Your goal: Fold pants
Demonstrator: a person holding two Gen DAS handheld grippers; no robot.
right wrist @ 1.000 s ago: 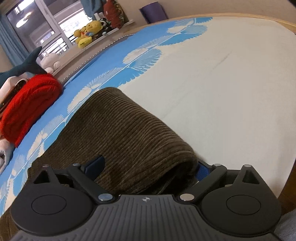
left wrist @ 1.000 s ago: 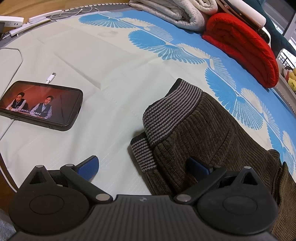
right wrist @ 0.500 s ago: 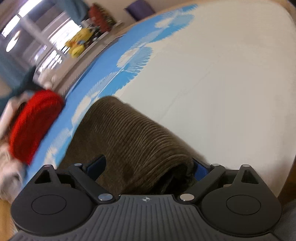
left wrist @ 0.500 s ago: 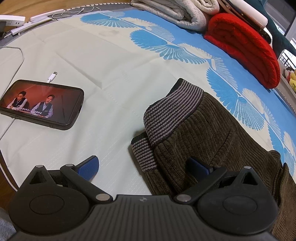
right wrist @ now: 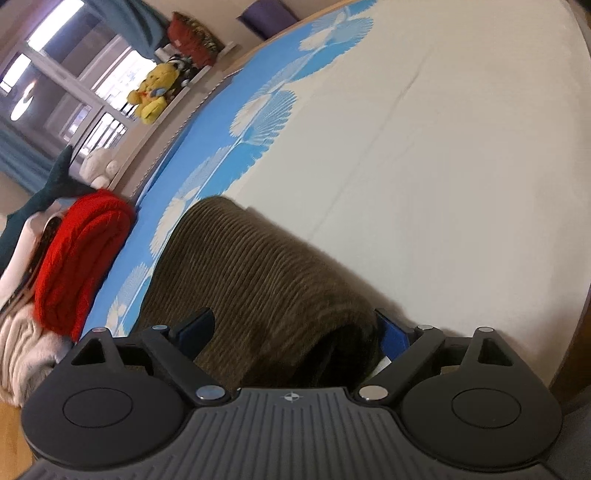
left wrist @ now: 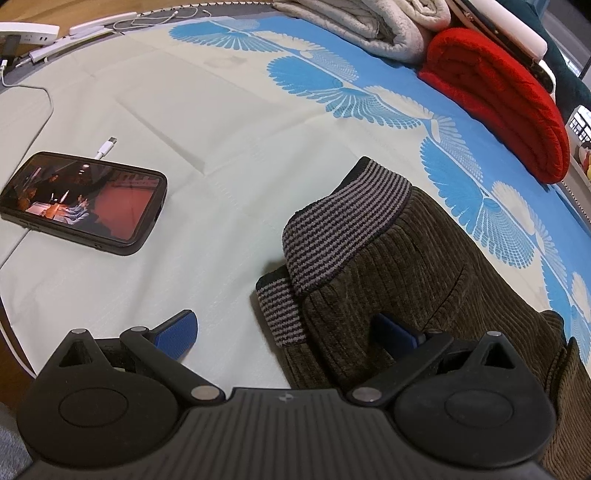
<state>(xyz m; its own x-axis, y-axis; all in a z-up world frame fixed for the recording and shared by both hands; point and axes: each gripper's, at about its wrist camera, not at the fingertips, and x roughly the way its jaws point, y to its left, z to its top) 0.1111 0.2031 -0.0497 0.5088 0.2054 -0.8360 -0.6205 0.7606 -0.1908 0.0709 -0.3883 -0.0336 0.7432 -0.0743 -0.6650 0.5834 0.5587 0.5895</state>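
Olive-brown corduroy pants (left wrist: 417, 266) lie folded on the pale bed sheet (left wrist: 221, 122), their grey-and-black striped cuffs (left wrist: 343, 225) stacked at the left end. My left gripper (left wrist: 286, 328) is open at that end: one blue pad hangs over the sheet, the other over the corduroy, with the lower striped cuff between them. In the right wrist view the rounded fold of the pants (right wrist: 258, 273) fills the gap of my right gripper (right wrist: 293, 330), which stands wide open around it. The cloth hides the inner faces of its pads.
A phone (left wrist: 81, 203) playing video lies left of the pants, a charging cable (left wrist: 105, 147) behind it. A red blanket (left wrist: 495, 107) and a grey blanket (left wrist: 369, 22) sit along the far side. The bed's edge (right wrist: 576, 332) runs close on the right.
The right wrist view has rolled and swung, so the bed now appears tilted; the fold stays between its fingers. The left gripper has barely moved. The phone's picture has changed.
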